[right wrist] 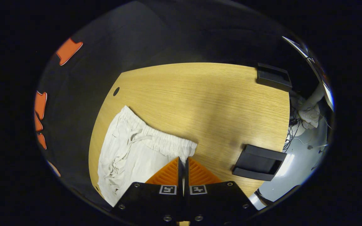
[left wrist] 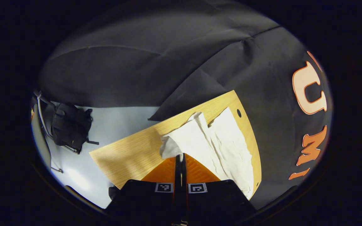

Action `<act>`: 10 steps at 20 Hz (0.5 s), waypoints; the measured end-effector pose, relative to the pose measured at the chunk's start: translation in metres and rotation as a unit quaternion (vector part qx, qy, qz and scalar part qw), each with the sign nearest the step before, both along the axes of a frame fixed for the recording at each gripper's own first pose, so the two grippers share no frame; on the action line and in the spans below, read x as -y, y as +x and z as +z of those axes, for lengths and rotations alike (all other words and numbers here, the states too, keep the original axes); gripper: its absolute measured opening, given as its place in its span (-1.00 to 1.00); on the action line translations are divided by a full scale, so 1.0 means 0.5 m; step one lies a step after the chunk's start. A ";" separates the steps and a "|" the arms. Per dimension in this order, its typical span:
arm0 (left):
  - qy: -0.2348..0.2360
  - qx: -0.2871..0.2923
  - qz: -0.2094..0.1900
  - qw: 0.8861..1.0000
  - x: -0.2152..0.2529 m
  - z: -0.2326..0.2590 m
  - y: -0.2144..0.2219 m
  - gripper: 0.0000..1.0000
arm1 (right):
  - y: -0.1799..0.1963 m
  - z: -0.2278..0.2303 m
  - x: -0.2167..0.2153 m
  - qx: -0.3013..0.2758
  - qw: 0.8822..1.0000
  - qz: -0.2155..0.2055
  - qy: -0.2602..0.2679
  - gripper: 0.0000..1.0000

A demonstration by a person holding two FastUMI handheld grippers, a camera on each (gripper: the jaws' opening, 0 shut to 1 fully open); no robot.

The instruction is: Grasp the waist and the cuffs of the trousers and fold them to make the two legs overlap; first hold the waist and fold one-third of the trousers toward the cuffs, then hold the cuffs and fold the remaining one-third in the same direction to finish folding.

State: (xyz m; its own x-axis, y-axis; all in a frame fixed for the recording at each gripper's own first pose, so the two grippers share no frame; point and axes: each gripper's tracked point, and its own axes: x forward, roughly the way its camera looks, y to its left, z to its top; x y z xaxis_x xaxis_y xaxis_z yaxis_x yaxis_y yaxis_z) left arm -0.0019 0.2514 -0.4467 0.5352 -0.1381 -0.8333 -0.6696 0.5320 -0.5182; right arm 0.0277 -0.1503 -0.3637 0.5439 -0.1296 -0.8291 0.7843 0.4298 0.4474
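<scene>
White trousers (left wrist: 225, 147) lie on the wooden table (left wrist: 130, 153) near its far edge by the black wall. In the left gripper view the leg ends point toward me, and my left gripper (left wrist: 181, 156) is shut on the bunched, slightly raised cuff of the near leg. In the right gripper view the trousers (right wrist: 130, 150) spread to the left with the elastic waistband (right wrist: 162, 139) running across. My right gripper (right wrist: 183, 158) is shut on the waistband's right corner, low over the table (right wrist: 200, 94).
Two black holders (right wrist: 259, 161) (right wrist: 273, 76) stand on the table's right side. A cable hole (right wrist: 116, 91) sits near the table's corner. A black bag (left wrist: 71, 127) hangs over the pale floor. Cables and white cloth (right wrist: 308, 114) lie beyond the table's right edge.
</scene>
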 end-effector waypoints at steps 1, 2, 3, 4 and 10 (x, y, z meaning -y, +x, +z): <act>-0.005 0.008 0.005 1.000 -0.002 0.012 0.018 -0.92 | 0.005 0.010 0.002 0.009 1.000 -0.010 0.008 -0.98; -0.005 0.013 0.002 1.000 -0.001 0.013 0.028 -0.92 | 0.007 0.017 0.004 0.015 1.000 -0.013 0.010 -0.99; -0.001 0.015 -0.006 1.000 -0.001 0.014 0.031 -0.92 | 0.008 0.023 0.006 0.020 1.000 -0.013 0.009 -0.99; 0.001 0.021 -0.010 1.000 0.002 0.016 0.041 -0.93 | 0.010 0.032 0.008 0.028 0.999 -0.015 0.009 -0.99; -0.007 0.065 -0.039 0.997 0.009 0.072 0.114 -0.95 | 0.019 0.076 0.011 0.068 0.996 -0.046 0.035 -0.99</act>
